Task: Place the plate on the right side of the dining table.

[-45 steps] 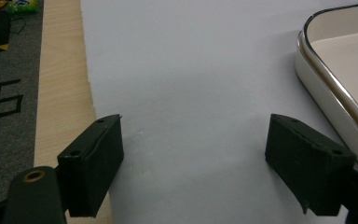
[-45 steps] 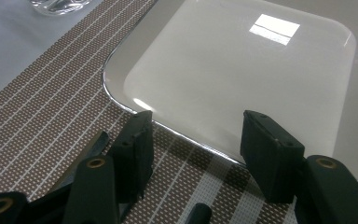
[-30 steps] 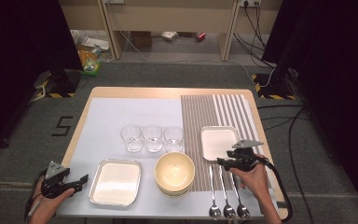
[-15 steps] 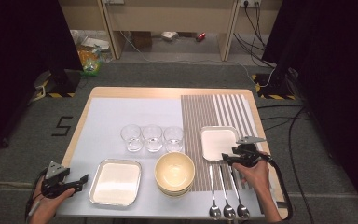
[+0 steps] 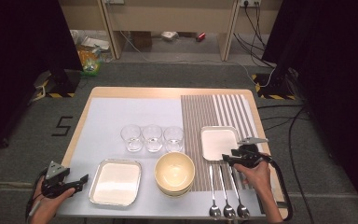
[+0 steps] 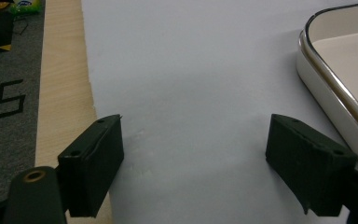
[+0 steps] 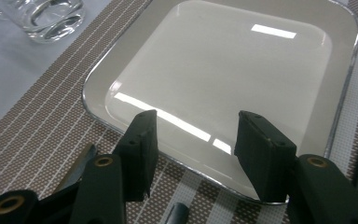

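From the high view: right gripper hovering at the near right corner of the small square white ceramic plate on the brown striped placemat, three steel spoons lined up just below, three clear glasses and a stack of cream bowls to the left; left gripper parked off the table's near left corner beside the larger steel-rimmed white tray, jaws apart and empty. Over to the left gripper view: wide gap between the jaws, bare pale blue table cover, tray's rim just to the right. Now the right gripper view: jaws have just been closing, not clamped, gap between them over the plate's near rim, pads not pressing. Likely stiff, glossy, slippery and breakable; best pinched at the raised rim, one jaw under, one over. Spoon handles close behind, open mat beyond the plate.
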Tool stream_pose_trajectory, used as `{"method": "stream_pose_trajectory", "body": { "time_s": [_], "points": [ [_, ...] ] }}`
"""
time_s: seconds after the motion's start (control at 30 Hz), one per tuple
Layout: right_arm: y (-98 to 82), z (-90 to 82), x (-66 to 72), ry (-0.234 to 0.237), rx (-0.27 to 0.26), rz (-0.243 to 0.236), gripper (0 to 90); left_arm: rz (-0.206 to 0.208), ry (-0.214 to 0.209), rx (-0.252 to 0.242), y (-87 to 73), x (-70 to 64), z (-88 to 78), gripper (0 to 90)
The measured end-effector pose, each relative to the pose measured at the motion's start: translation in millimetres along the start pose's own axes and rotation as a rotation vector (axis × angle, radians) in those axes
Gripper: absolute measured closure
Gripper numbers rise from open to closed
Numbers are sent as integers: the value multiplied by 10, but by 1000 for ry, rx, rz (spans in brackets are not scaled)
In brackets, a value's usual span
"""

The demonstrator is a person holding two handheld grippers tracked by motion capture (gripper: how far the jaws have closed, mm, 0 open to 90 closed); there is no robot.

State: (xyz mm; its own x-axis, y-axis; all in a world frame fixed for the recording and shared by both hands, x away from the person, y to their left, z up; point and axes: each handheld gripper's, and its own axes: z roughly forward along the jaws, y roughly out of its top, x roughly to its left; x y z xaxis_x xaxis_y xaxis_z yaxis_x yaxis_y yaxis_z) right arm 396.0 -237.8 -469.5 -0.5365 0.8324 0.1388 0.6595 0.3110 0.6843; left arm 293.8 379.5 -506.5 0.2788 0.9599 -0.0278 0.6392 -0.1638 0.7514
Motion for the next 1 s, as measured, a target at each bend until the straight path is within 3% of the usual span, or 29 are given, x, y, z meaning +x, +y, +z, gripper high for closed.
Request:
{"method": "stream_pose_trajectory", "body": {
  "time_s": [0.07, 0.3, 0.67, 0.87, 1.0],
  "points": [
    [-17, 14, 10, 2, 35, -2, 456, 0, 3, 0, 1, -5, 2, 181],
    [-14, 19, 48, 26, 31, 8, 485, 2, 2, 2, 0, -2, 0, 181],
    [-45, 2, 91, 26, 40, -30, 510, -2, 3, -3, -2, -7, 2, 181],
    [-13, -40, 95, 31, 0, -25, 460, 1, 2, 0, 0, -4, 1, 181],
    [72, -158, 151, 36, -47, -47, 429, 2, 2, 1, 0, -2, 0, 181]
  ]
}}
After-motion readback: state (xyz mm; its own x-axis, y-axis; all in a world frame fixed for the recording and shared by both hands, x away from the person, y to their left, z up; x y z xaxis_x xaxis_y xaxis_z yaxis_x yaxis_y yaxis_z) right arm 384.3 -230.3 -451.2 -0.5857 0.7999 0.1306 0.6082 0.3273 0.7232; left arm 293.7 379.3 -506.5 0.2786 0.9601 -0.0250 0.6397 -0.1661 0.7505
